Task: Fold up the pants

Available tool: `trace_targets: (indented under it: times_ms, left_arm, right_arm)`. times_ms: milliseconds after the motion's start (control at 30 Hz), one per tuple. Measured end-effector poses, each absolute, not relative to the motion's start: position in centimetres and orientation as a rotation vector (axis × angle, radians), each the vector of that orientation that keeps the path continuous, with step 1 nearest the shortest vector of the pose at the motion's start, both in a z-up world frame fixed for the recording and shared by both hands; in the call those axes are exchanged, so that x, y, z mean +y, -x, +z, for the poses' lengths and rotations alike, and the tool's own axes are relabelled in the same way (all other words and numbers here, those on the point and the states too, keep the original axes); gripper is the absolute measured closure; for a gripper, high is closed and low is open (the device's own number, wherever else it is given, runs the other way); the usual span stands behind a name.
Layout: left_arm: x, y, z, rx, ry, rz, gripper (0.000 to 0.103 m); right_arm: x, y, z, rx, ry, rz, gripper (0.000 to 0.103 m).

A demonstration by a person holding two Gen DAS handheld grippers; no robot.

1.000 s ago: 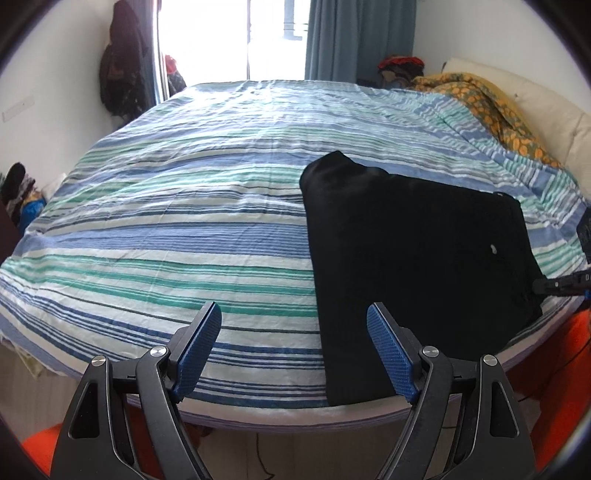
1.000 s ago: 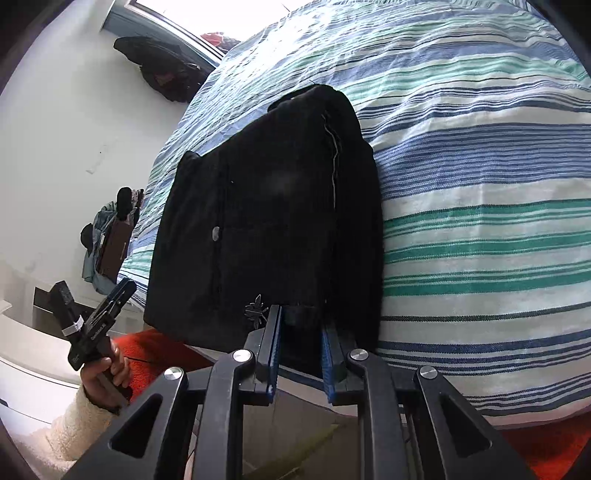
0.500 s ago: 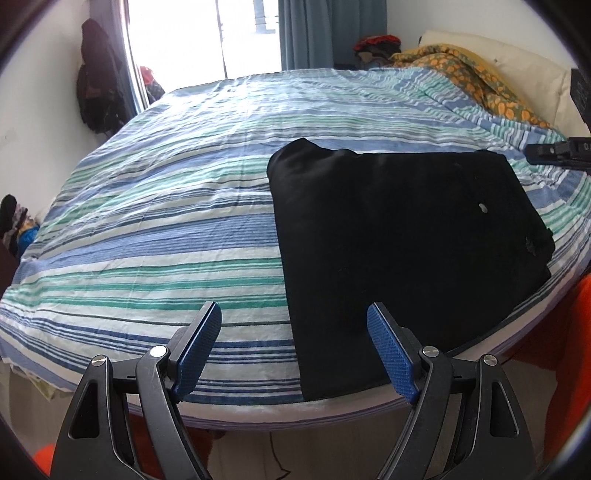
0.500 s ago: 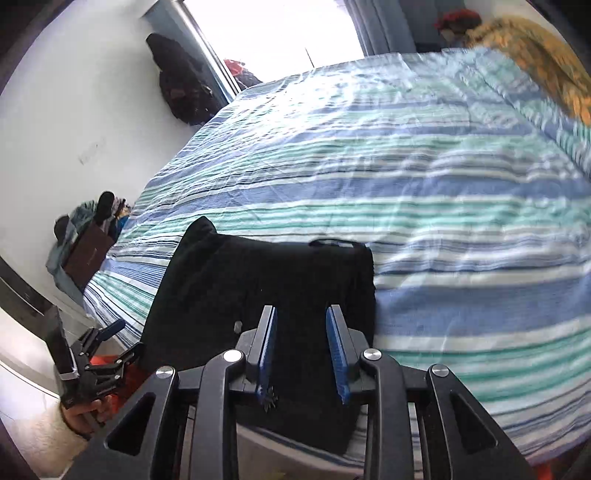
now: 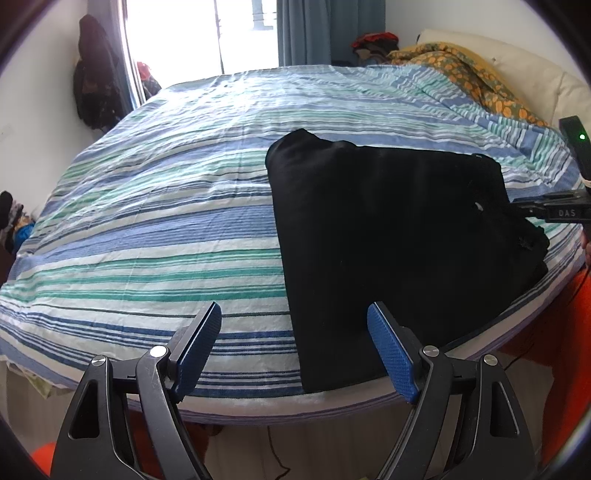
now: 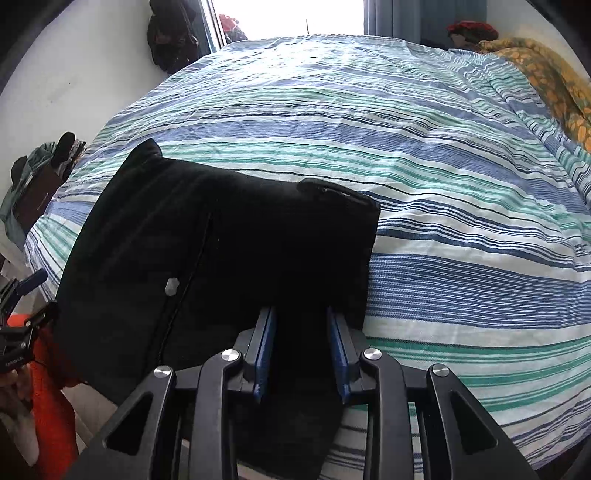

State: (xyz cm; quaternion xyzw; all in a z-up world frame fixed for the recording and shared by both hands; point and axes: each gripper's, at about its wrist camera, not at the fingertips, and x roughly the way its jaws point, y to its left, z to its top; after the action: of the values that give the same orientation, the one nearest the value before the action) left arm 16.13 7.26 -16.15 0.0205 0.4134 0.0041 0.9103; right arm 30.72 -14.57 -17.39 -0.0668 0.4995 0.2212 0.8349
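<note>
From the left wrist view, the bed (image 5: 155, 236) fills the room under a blue, green and white striped sheet (image 5: 184, 206), with a bright window (image 5: 207, 33), a blue curtain (image 5: 328, 29) and an orange patterned blanket (image 5: 465, 77) beyond. The folded black pants (image 5: 388, 236) lie flat near the bed's front edge. The left gripper (image 5: 294, 343) hangs spread wide, holding nothing.

The right wrist view shows what the first cannot — the right gripper (image 6: 301, 354) part-way apart over the pants (image 6: 207, 251), cloth lying between its fingers, not pinched — and dark clothes (image 6: 173, 33) hanging on the wall.
</note>
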Motion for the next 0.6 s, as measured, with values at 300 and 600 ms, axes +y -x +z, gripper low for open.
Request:
trace_targets:
  times_ms: [300, 600]
  left_arm:
    - [6.6, -16.4, -16.2, 0.860, -0.043, 0.005, 0.020]
    - [6.4, -16.5, -16.4, 0.866, -0.049, 0.001, 0.020]
  right_arm:
    - [-14.4, -24.5, -17.6, 1.007, 0.185, 0.531, 0.073]
    - [-14.5, -23.8, -19.3, 0.978, 0.195, 0.500, 0.073]
